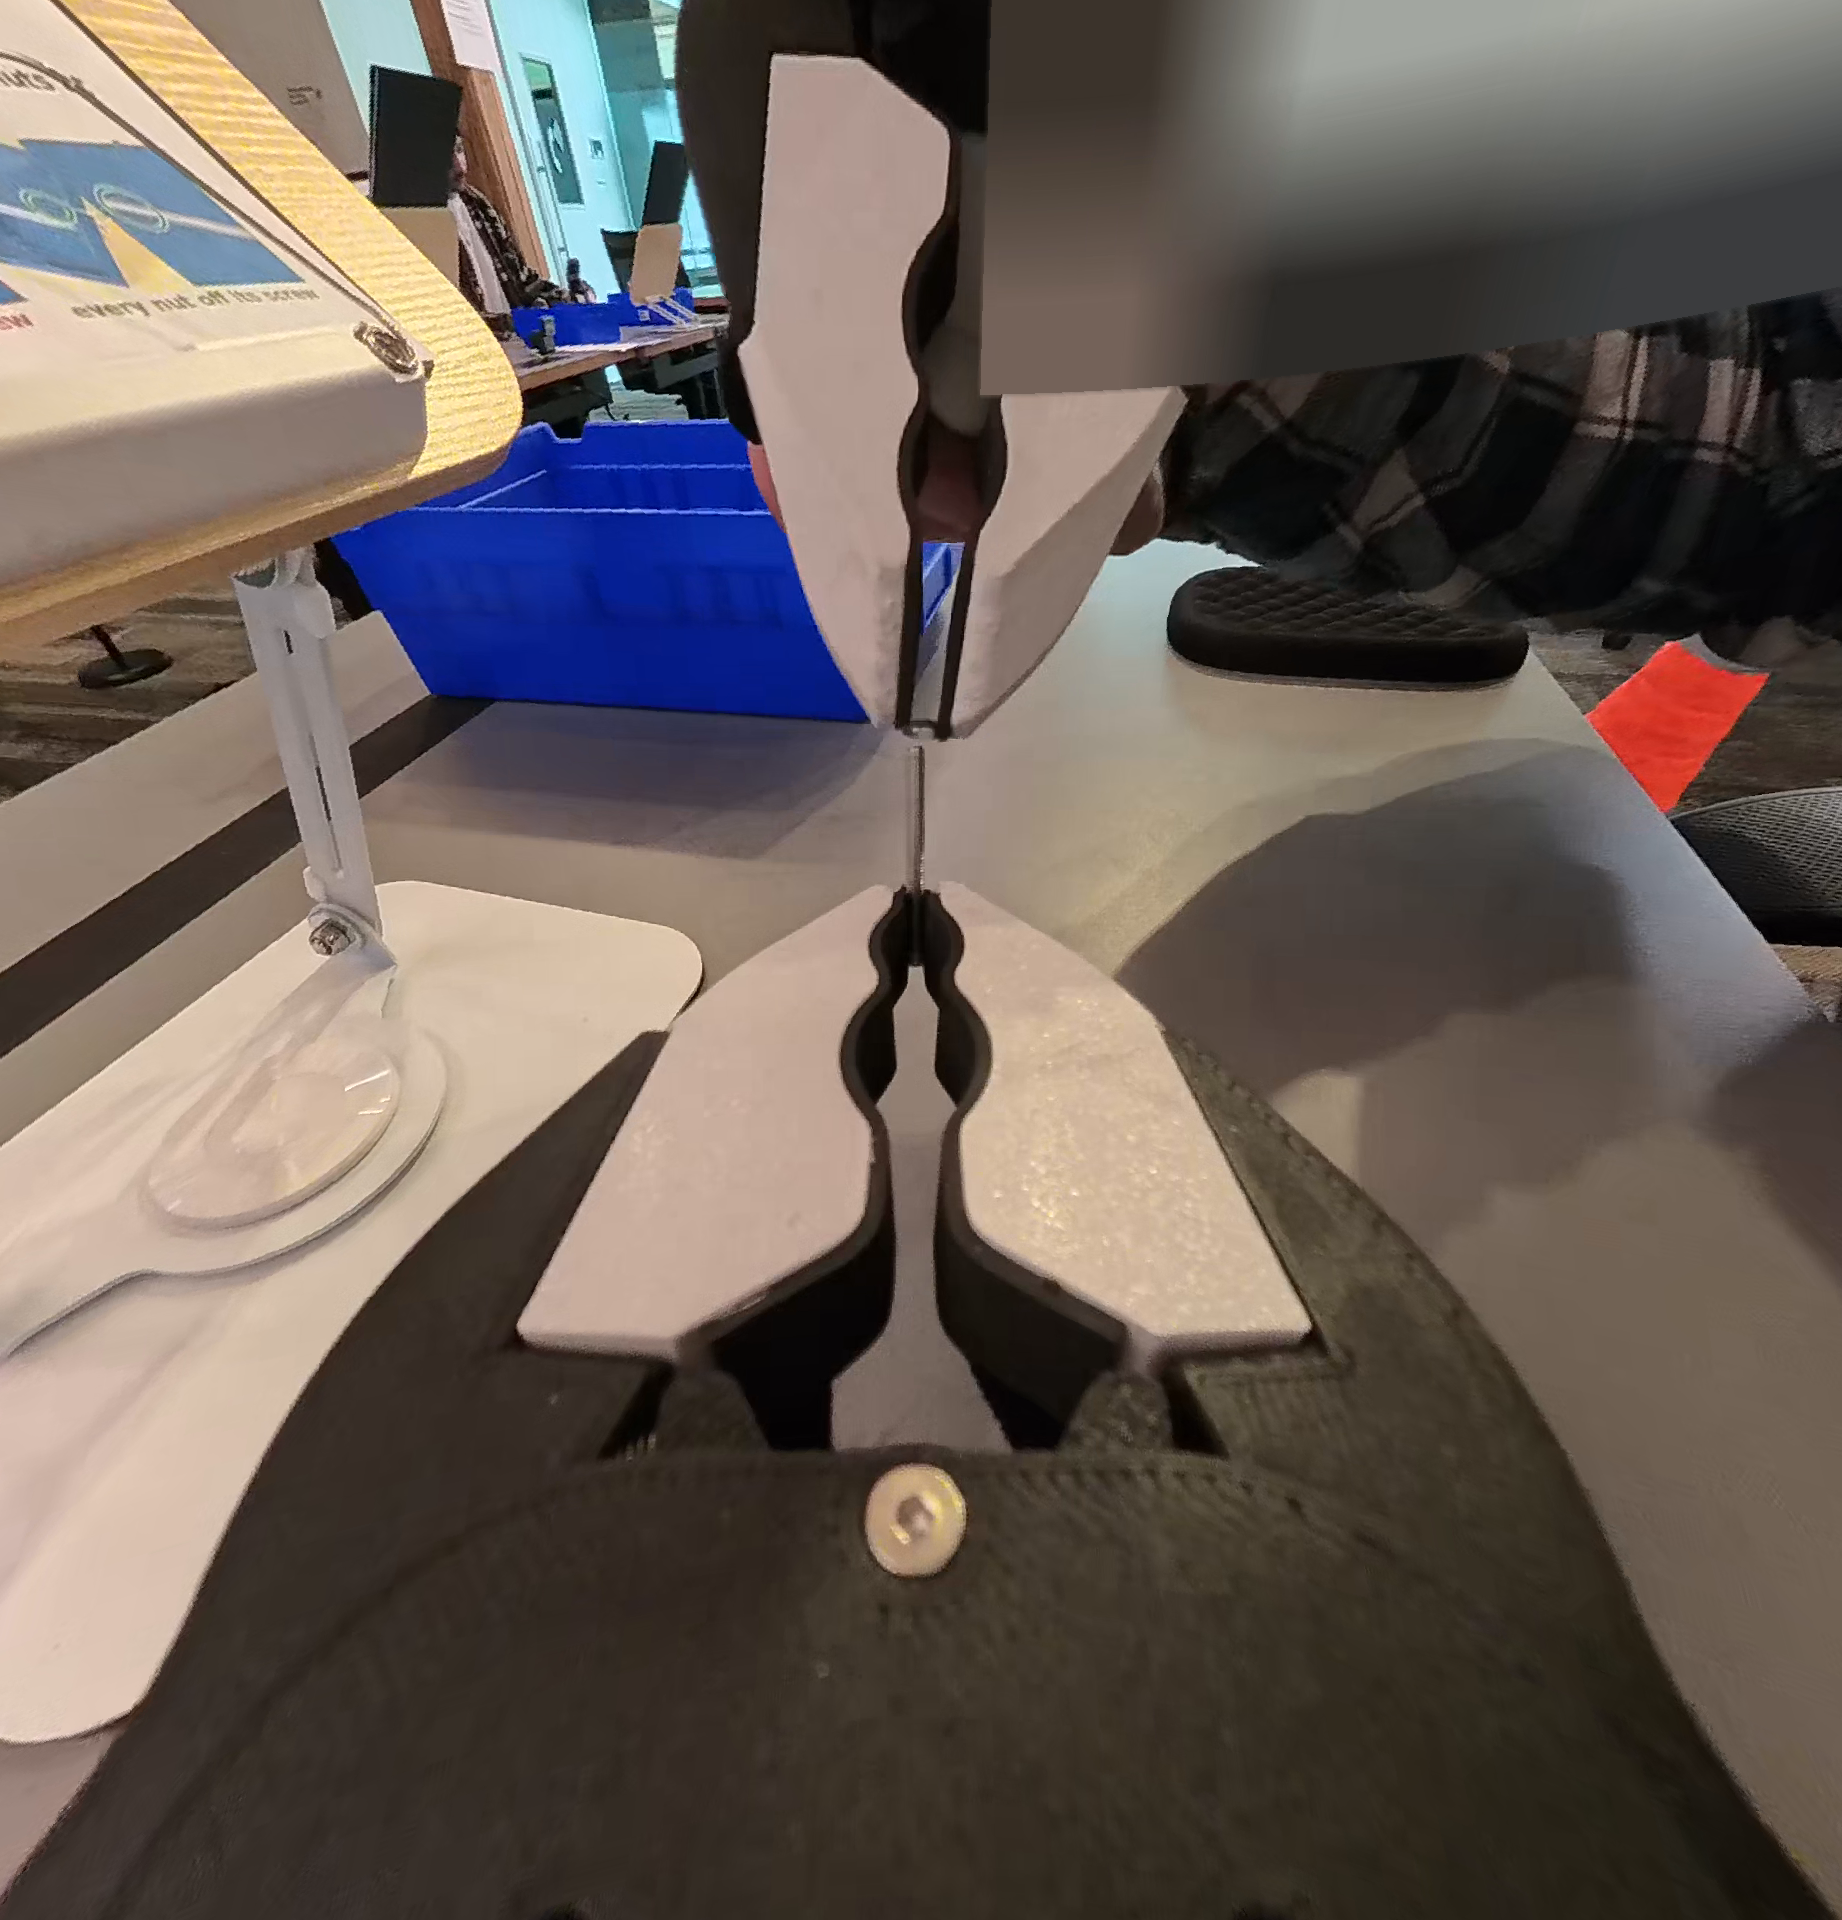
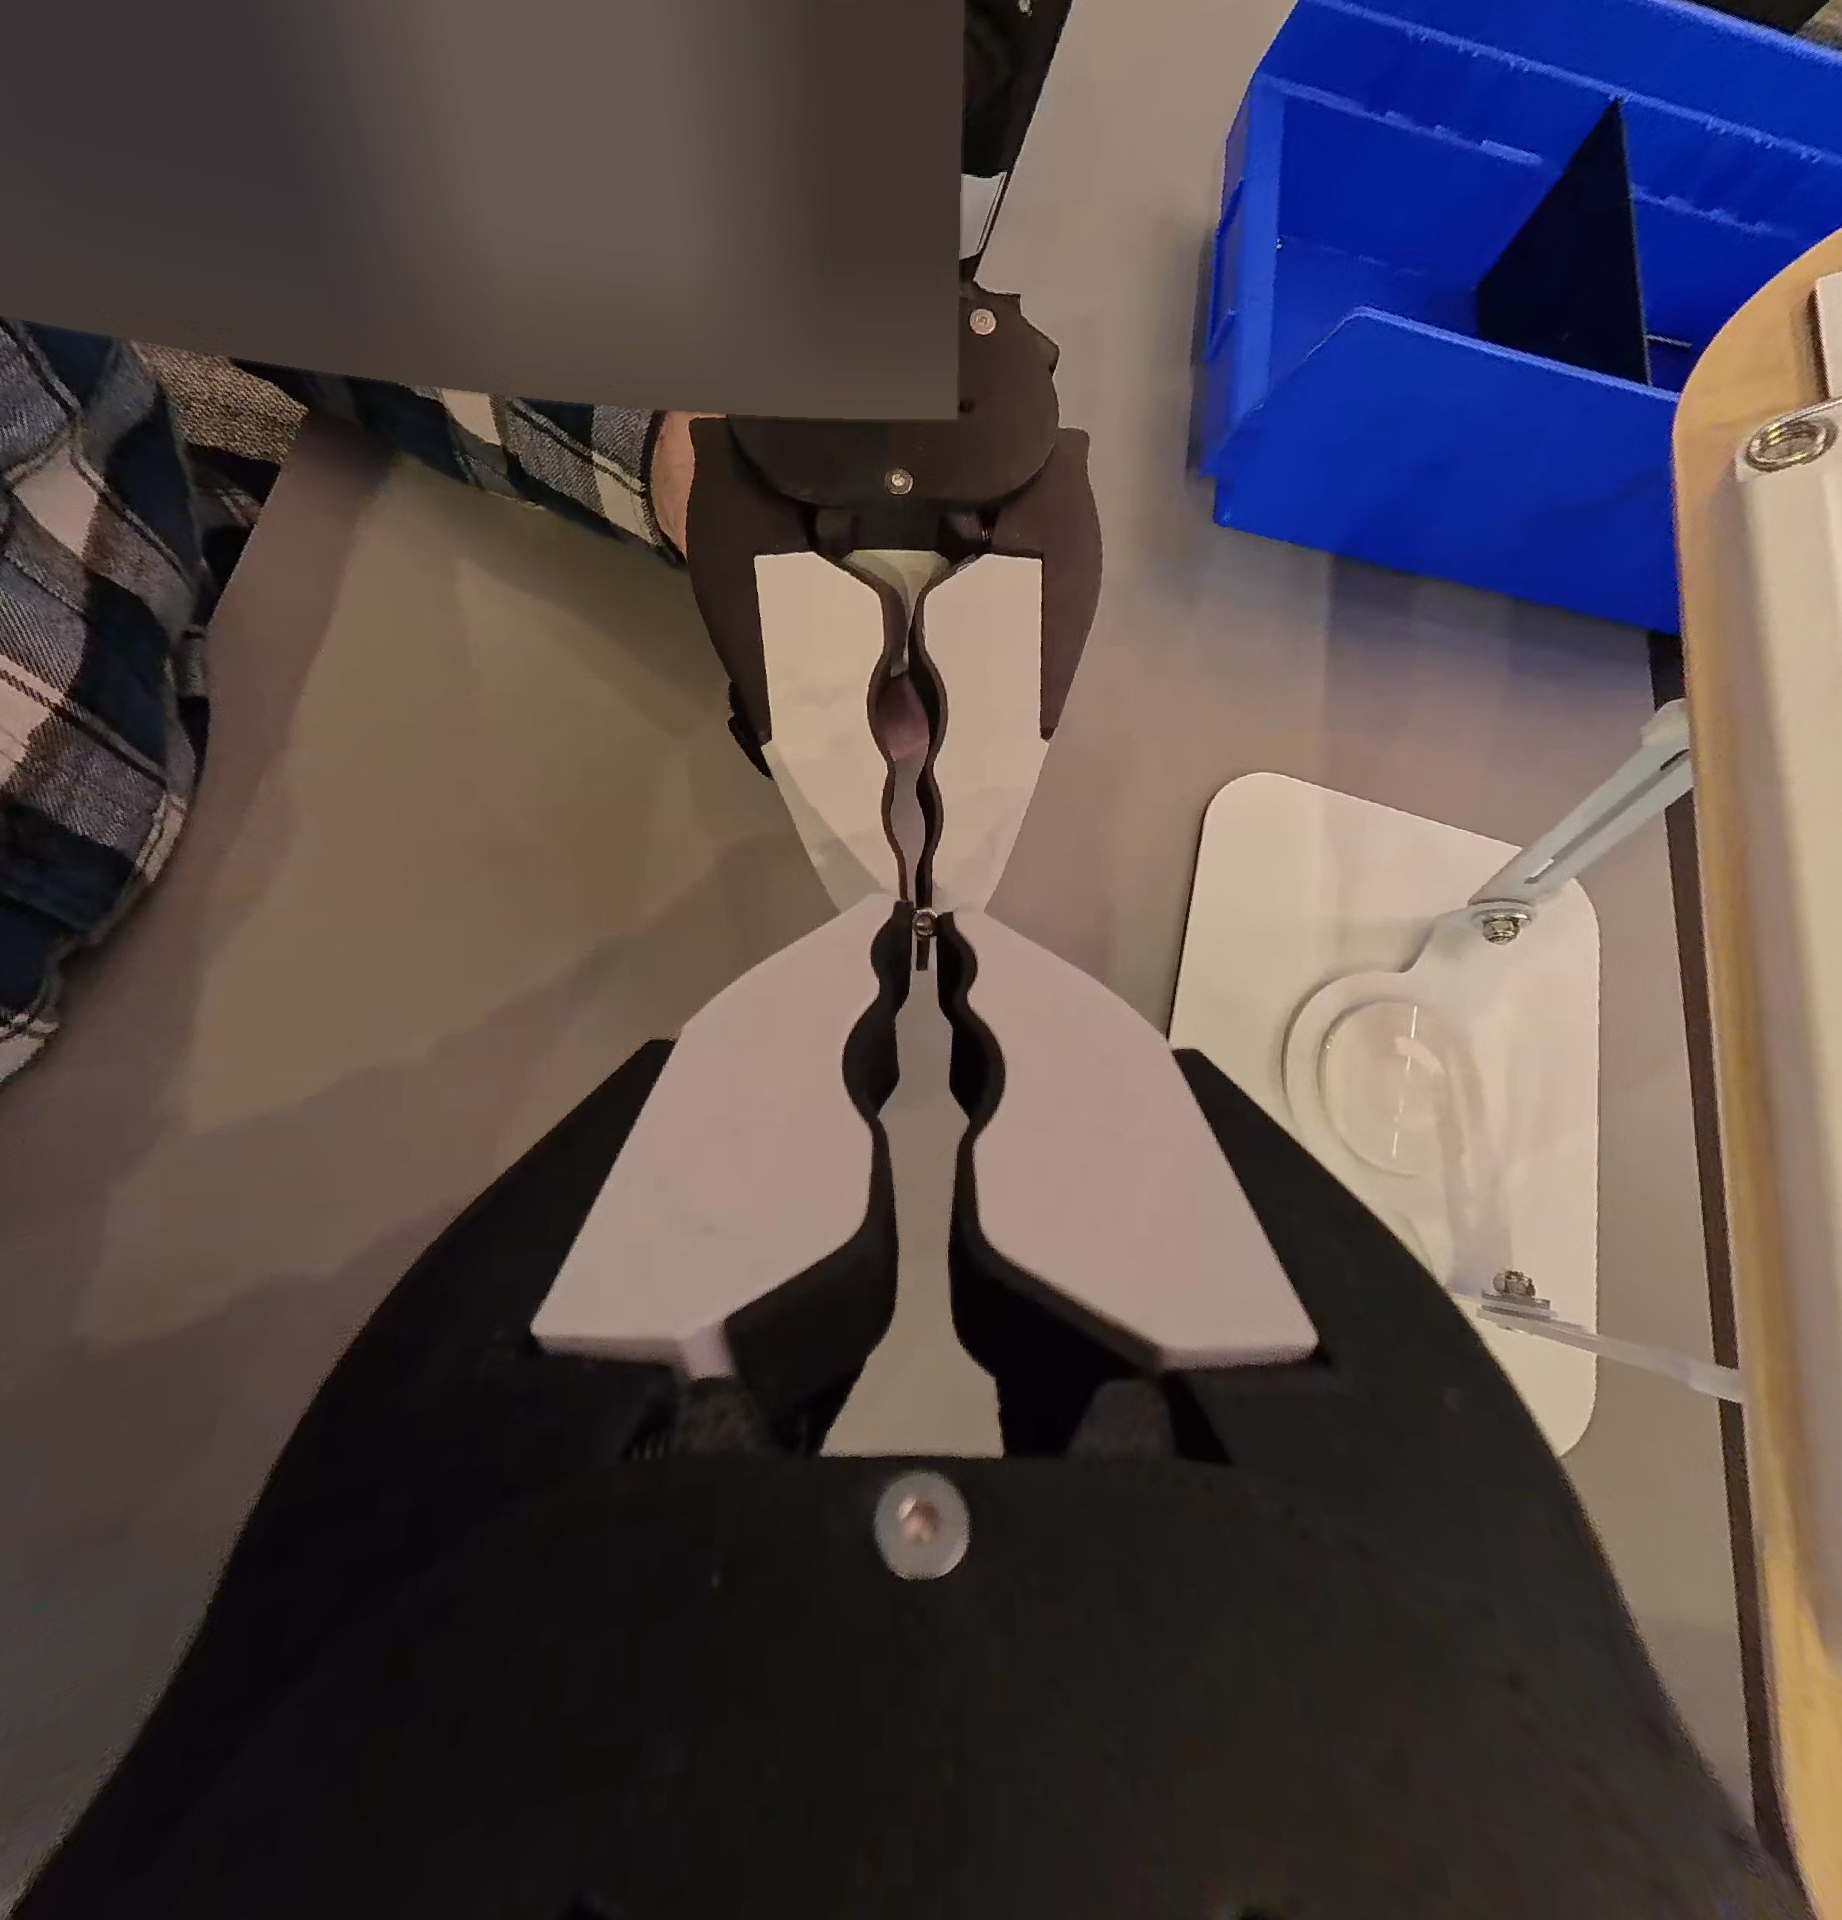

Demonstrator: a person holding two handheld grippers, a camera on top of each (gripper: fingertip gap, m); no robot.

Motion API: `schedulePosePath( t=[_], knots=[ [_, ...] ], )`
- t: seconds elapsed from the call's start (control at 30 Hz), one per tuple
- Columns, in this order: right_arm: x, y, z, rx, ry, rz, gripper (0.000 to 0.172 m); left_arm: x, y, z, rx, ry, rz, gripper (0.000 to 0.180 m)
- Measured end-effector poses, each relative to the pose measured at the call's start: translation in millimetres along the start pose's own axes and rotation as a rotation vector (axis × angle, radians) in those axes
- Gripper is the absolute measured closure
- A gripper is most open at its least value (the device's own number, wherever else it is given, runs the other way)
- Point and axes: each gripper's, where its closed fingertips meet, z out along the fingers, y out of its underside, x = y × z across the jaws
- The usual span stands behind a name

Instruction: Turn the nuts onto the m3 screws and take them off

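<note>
My left gripper (image 1: 915, 902) pinches the thin, stiff screw (image 1: 917, 816); my right gripper (image 2: 923, 927) clamps its small, slippery nut (image 2: 925, 918).

Screw (image 1: 918, 821) lower end hidden between left tool (image 1: 915, 894) pads; far end and nut (image 1: 918, 725) buried in right tool (image 1: 927, 717), too small to resolve. Sign board (image 1: 169, 260) and blue bin (image 2: 1468, 364) cut by edges.

Grey table (image 2: 397, 935) lies open on the left; blue bin (image 2: 1436, 436) and white stand base (image 2: 1312, 862) obstruct the right.
</note>
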Motion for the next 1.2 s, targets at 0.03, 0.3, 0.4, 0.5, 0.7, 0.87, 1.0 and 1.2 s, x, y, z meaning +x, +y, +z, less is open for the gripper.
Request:
schedulePosePath(
  t=[0.03,0.3,0.4,0.5,0.7,0.87,1.0,1.2],
  knots=[
    [0,0,0,-0.001,-0.002,0.000,0.167,0,0,0,0.000,0.001,0.001,0.179],
    [0,1,2,-0.012,0.006,-0.008,0.167,0,0,1,-0.007,-0.015,0.018,0.179],
    [3,2,2,-0.023,0.030,-0.006,0.167,-4,0,1,-0.016,-0.051,0.024,0.179],
    [6,4,2,-0.023,0.059,0.009,0.167,-8,1,2,-0.028,-0.103,0.046,0.179],
    [13,5,3,-0.005,0.124,0.068,0.167,-17,2,1,-0.065,-0.209,0.108,0.180],
    [19,5,4,0.015,0.179,0.152,0.167,-26,3,-1,-0.105,-0.320,0.173,0.180],
    [22,7,6,0.034,0.215,0.228,0.167,-32,5,-3,-0.159,-0.406,0.257,0.180],
    [27,10,9,0.075,0.277,0.365,0.167,-40,7,-6,-0.225,-0.511,0.344,0.180]
  ],
)
